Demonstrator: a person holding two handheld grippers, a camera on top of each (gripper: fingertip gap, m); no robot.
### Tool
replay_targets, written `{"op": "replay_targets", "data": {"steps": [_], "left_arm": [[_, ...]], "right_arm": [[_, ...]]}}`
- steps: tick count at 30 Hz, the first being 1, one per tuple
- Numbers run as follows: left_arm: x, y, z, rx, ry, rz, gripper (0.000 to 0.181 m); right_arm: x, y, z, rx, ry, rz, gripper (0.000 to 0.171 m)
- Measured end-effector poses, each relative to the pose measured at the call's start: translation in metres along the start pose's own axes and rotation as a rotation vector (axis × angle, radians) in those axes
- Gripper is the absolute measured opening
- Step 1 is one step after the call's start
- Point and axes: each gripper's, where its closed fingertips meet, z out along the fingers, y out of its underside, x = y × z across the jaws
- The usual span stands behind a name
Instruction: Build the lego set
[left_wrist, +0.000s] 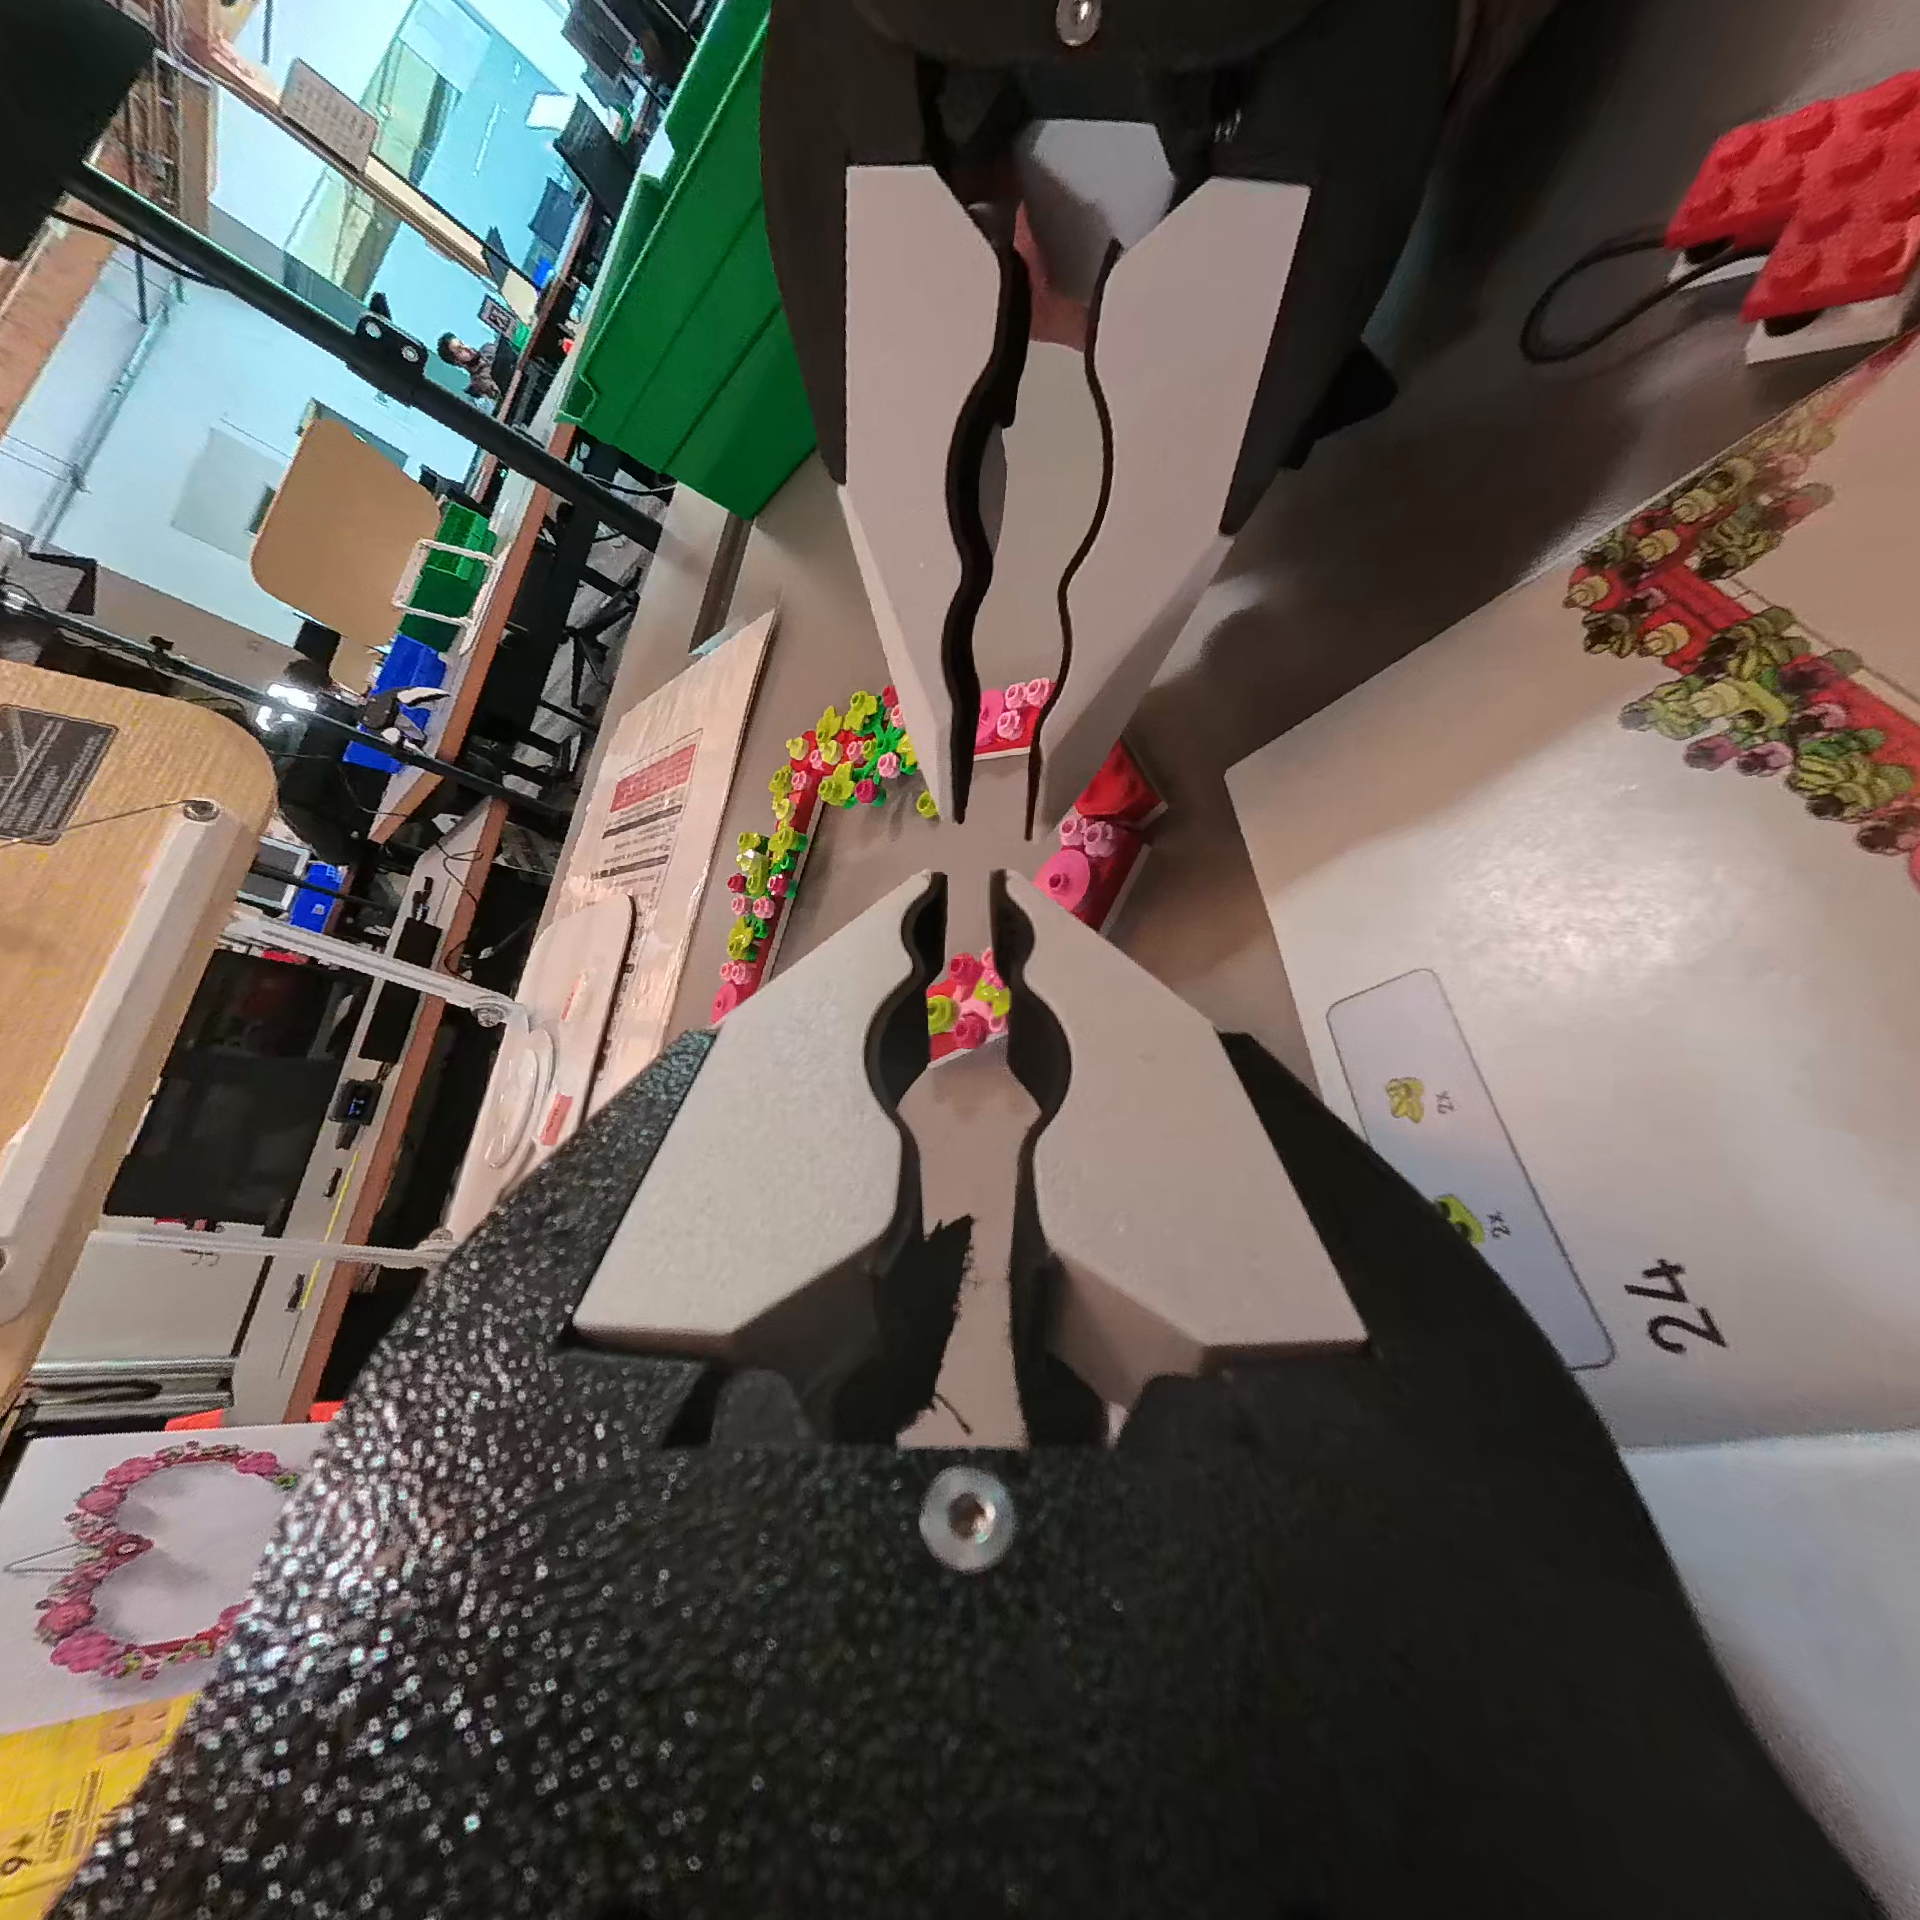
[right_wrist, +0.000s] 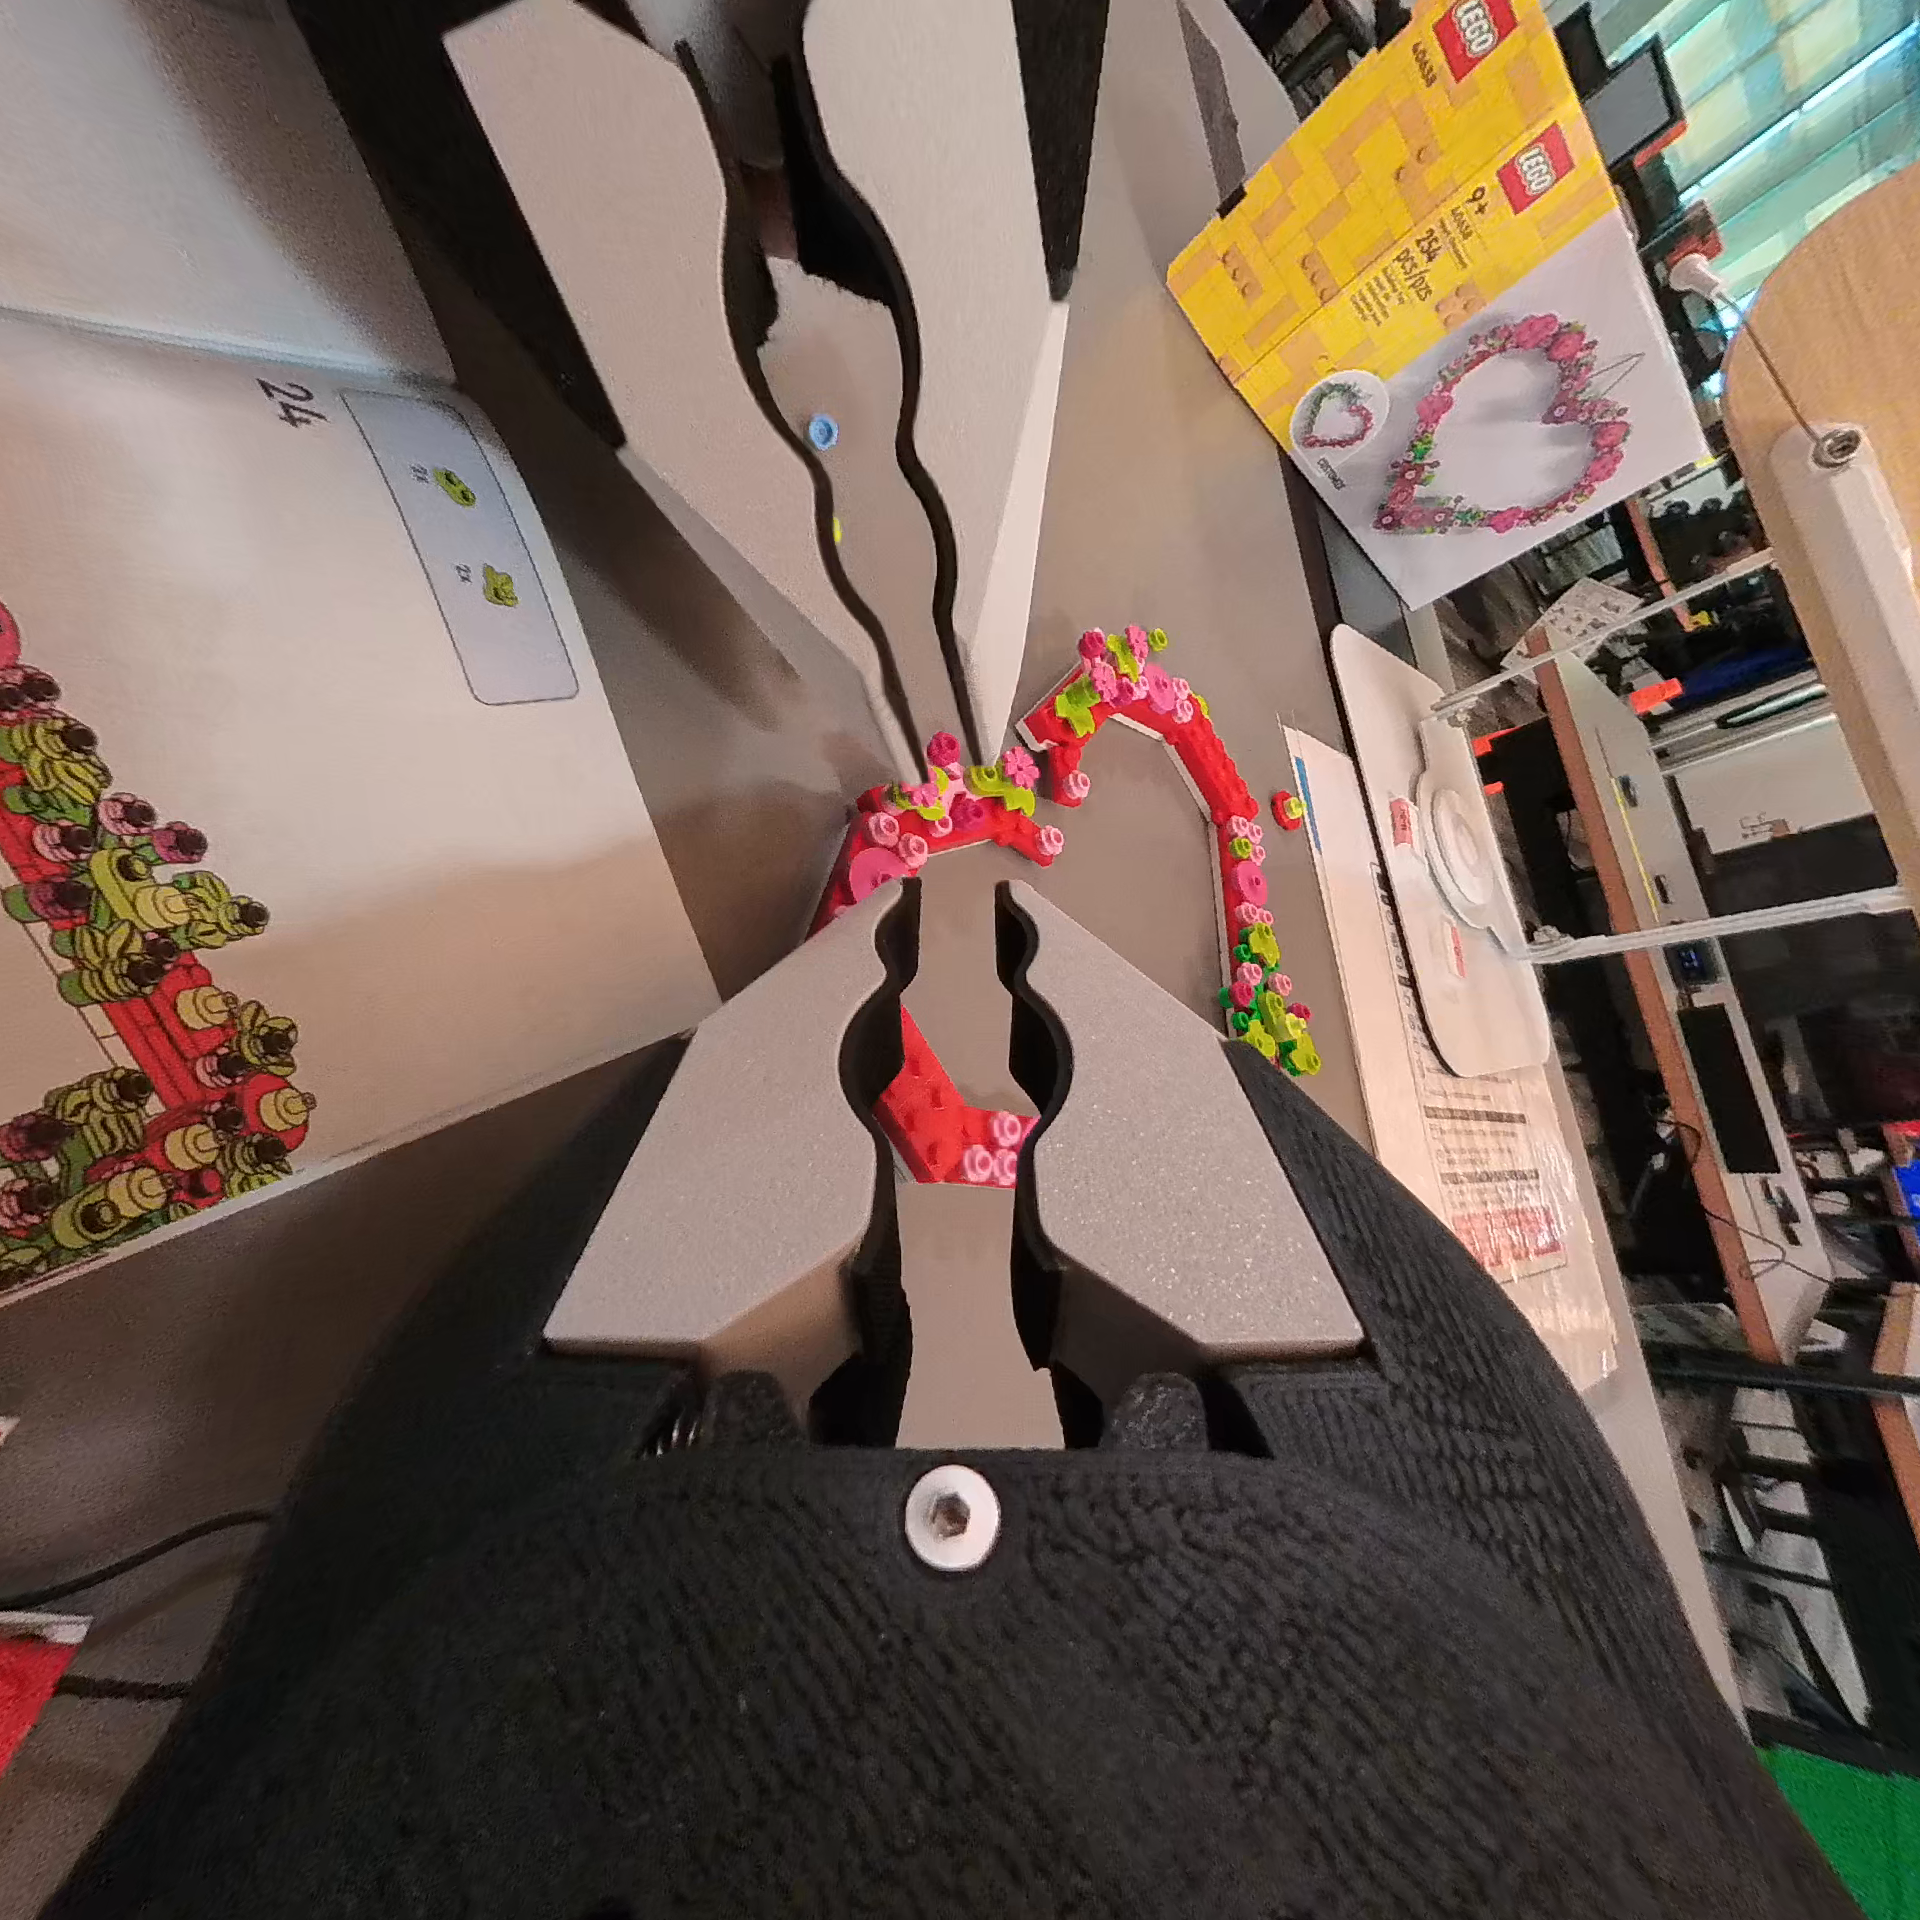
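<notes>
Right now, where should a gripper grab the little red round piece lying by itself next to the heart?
Probably across its round rim, coming straight down from above. The little red round piece lies flat and low on the table, apart from the heart frame, so its sides are clear.

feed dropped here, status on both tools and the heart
Left tool open, empty. Right tool open, empty, tip to tip with left. Lego heart unfinished on table, between them. Nothing blocking.

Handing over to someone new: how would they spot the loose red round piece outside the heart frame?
In the right wrist view, find the red heart-shaped Lego frame mid-table. Follow its outer side toward the white sheet beyond. The small round red piece lies alone at that sheet's edge, detached, unlike the flowers clipped onto the frame.
</notes>
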Motion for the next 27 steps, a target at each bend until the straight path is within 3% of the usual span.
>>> {"op": "replay_targets", "data": {"steps": [4,9,24,27], "left_arm": [[-0.001,0.003,0.0,-0.001,0.004,-0.01,0.009],[0.0,0.002,0.003,-0.018,0.029,-0.042,0.035],[0.003,0.004,0.004,-0.019,0.081,-0.085,0.038],[0.004,0.007,0.007,-0.041,0.088,-0.114,0.056]], "right_arm": [[-0.001,0.0,0.0,0.0,-0.006,0.002,0.013],[-0.004,0.004,0.001,-0.039,-0.045,0.022,0.017],[-0.009,-0.002,0.0,-0.02,-0.066,0.039,0.02],[-0.01,-0.002,0.0,-0.021,-0.066,0.04,0.025]]}}
